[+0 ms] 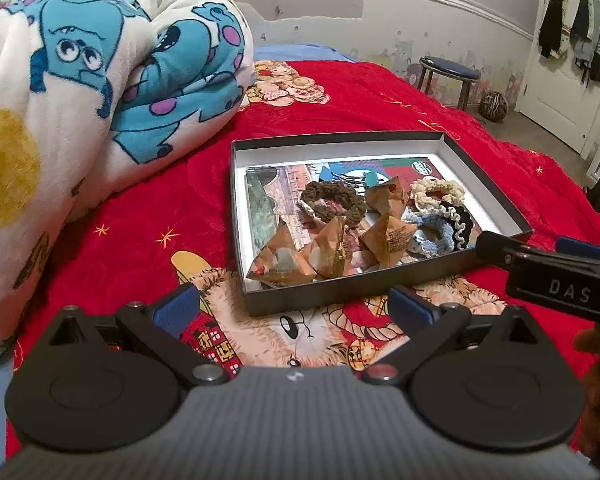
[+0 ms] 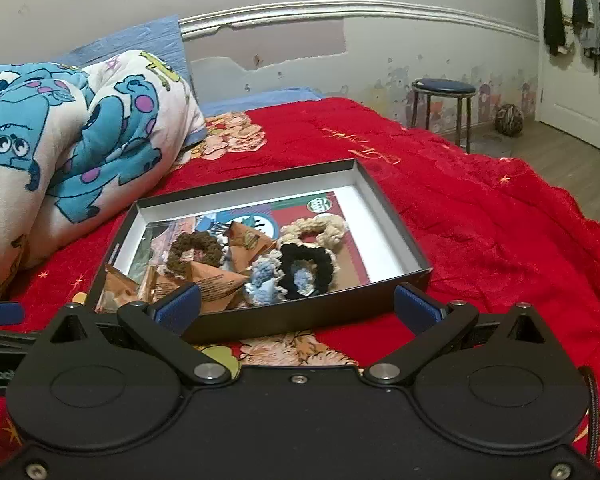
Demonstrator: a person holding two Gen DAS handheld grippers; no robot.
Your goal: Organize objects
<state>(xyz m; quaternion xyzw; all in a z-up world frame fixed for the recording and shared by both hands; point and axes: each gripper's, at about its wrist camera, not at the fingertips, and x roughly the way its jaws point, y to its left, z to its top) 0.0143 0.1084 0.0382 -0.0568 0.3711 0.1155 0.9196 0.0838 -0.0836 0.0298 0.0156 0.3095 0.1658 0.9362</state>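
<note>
**Two empty grippers face a shallow box of small items**

The box point(image 2: 396, 216) lies on the red bedspread point(image 2: 480, 208), just ahead of both grippers, long side across them. The right gripper point(image 2: 296, 304) seems nearer, the black scrunchie point(image 2: 300, 258) just beyond its tips. The left gripper point(image 1: 294, 304) faces the brown packets point(image 1: 284, 258). Both sets of jaws stand wide apart, holding nothing.

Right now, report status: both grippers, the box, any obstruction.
Left gripper open, empty, short of the box. Right gripper open, empty, at its near wall. Scrunchies and brown packets inside. Nothing in the way.
</note>
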